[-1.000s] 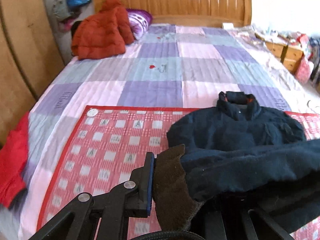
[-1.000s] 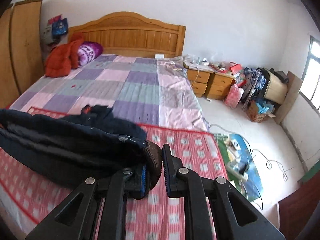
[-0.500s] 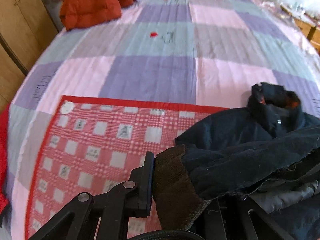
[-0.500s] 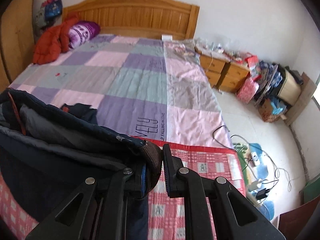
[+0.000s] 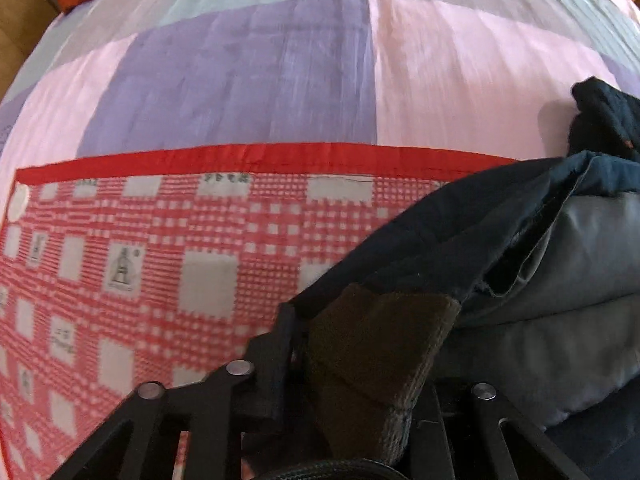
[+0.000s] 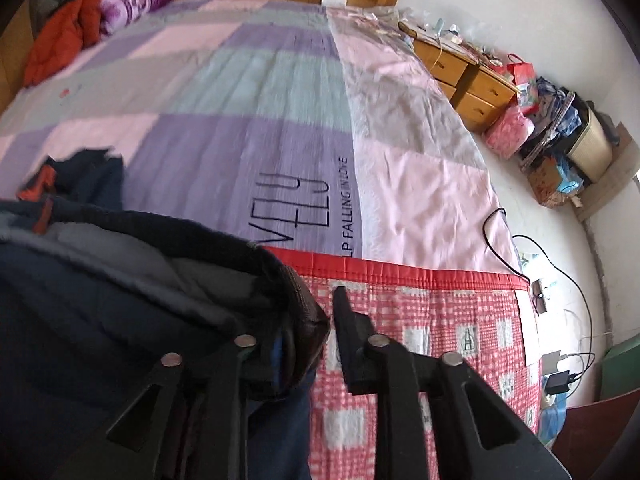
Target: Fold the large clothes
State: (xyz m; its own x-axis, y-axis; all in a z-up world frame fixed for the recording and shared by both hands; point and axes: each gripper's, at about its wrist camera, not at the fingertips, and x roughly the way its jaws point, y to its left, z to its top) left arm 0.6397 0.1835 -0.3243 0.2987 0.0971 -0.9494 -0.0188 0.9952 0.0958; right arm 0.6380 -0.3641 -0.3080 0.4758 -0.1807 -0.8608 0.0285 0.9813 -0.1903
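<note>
The dark navy padded jacket (image 5: 460,248) is spread on the red-and-white checked blanket (image 5: 160,264) on the bed. Its brown knit cuff (image 5: 372,356) is seen between the opening left tool (image 5: 360,364); the right tool (image 6: 320,320) is opening, its right finger clear of the hem.
</note>
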